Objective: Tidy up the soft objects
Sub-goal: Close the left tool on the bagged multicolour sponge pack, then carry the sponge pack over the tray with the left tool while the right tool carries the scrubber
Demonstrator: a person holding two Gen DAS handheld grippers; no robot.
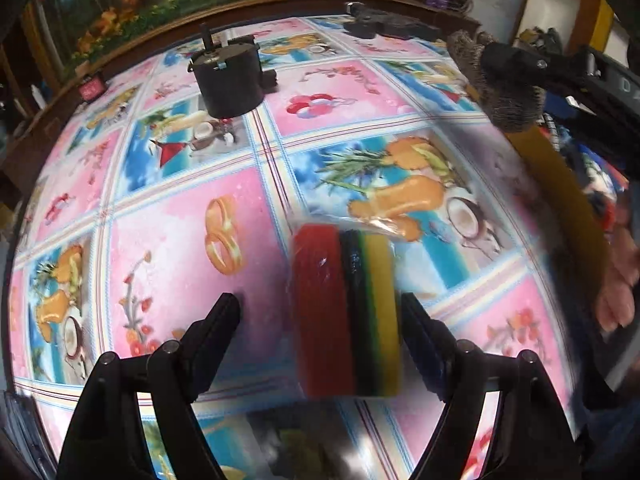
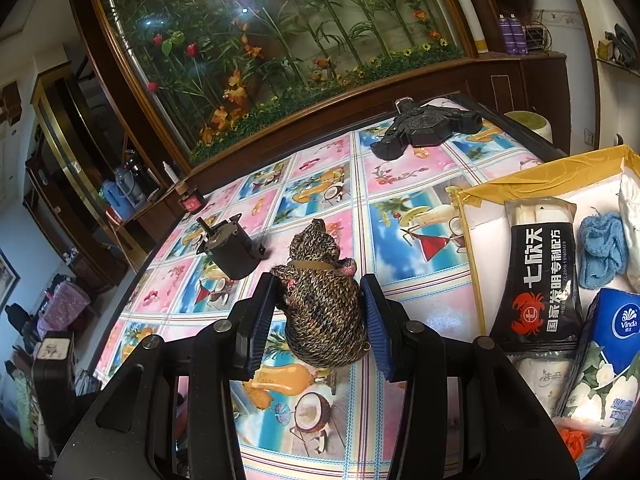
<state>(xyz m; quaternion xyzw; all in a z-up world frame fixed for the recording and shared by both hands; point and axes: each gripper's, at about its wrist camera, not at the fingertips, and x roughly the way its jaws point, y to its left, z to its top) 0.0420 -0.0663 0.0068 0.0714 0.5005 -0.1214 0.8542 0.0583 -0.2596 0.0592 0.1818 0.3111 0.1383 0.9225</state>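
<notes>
While the left gripper [image 1: 320,312] stands wide apart, the wrapped sponge pack [image 1: 347,312] lies on the tablecloth [image 1: 172,240] between its fingers, against the right one, ungripped. In the right wrist view, the right gripper [image 2: 320,304] is clamped on a knitted toy [image 2: 322,312]; the box [image 2: 472,216] to its right already holds soft items, so both pieces remain to be stowed.

Wrapped sponge pack [image 1: 348,316] on tablecloth; knitted toy [image 2: 324,304] gripped.
</notes>
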